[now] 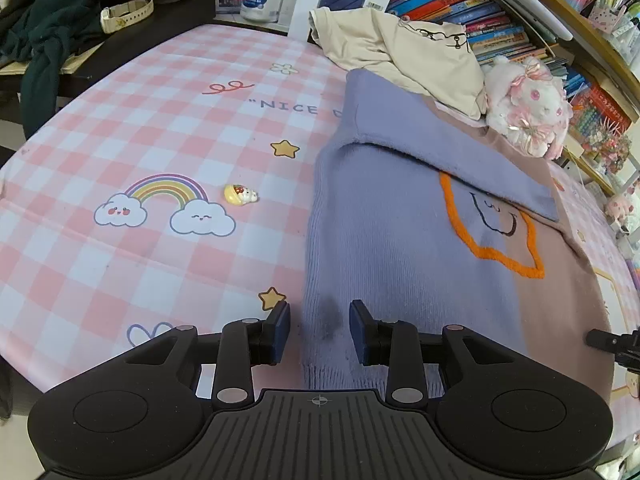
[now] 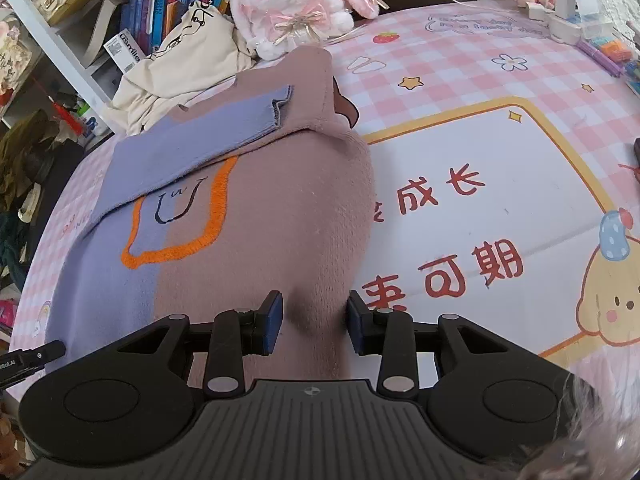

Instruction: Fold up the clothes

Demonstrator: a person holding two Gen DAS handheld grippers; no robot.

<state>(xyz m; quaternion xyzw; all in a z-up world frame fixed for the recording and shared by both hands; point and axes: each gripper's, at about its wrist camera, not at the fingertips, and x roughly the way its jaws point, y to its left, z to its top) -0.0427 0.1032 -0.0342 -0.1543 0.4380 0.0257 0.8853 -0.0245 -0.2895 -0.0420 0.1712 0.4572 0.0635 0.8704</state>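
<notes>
Jaws of both grippers stood spread, pinching nothing, over the sweater's (image 1: 400, 248) near hem.
Sleeves lay folded across at 12 o'clock; the body fold looked undone, cream garment (image 1: 400, 52) untouched.

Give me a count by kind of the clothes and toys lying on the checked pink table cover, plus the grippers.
Sweaters, purple and mauve: 1
Cream garments: 1
Plush rabbits: 1
Small yellow figurines: 1
Grippers, left gripper and right gripper, both with jaws apart over the sweater's near edge: 2
Total: 6
</notes>
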